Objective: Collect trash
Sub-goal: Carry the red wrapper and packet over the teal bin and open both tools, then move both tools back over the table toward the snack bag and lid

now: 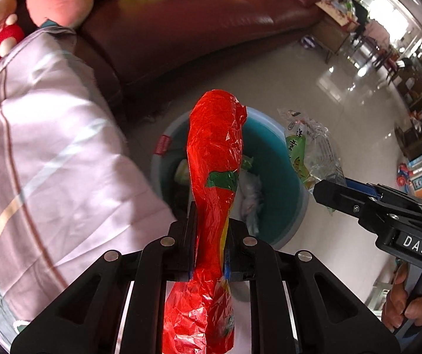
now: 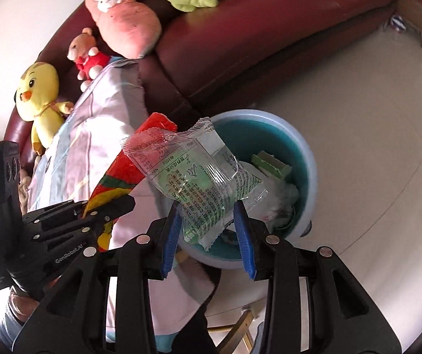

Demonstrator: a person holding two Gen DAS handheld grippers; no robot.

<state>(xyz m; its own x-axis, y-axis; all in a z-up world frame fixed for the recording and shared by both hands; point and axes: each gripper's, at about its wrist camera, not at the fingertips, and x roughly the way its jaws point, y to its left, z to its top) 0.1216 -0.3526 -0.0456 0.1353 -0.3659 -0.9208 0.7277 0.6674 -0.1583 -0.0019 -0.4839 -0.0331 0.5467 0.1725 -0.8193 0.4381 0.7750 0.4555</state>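
Note:
My left gripper point(image 1: 211, 221) is shut on a crumpled red wrapper point(image 1: 215, 147) that sticks up over a blue bin point(image 1: 281, 230) on the floor. The right gripper point(image 2: 208, 206) is shut on a clear and green snack packet point(image 2: 199, 171), held above the same blue bin point(image 2: 309, 159). Inside the bin lie white scraps and a green piece point(image 2: 271, 162). In the left wrist view the right gripper point(image 1: 326, 188) comes in from the right with the packet point(image 1: 308, 150). In the right wrist view the left gripper point(image 2: 113, 206) and red wrapper point(image 2: 125, 168) sit at the left.
A dark red sofa point(image 1: 196, 20) stands behind the bin, with plush toys point(image 2: 37, 94) on it. A pale striped quilt point(image 1: 49, 147) hangs off the seat close to the bin's left side. Glossy floor tiles point(image 2: 373, 118) spread to the right. A hand point(image 1: 408, 303) grips the right handle.

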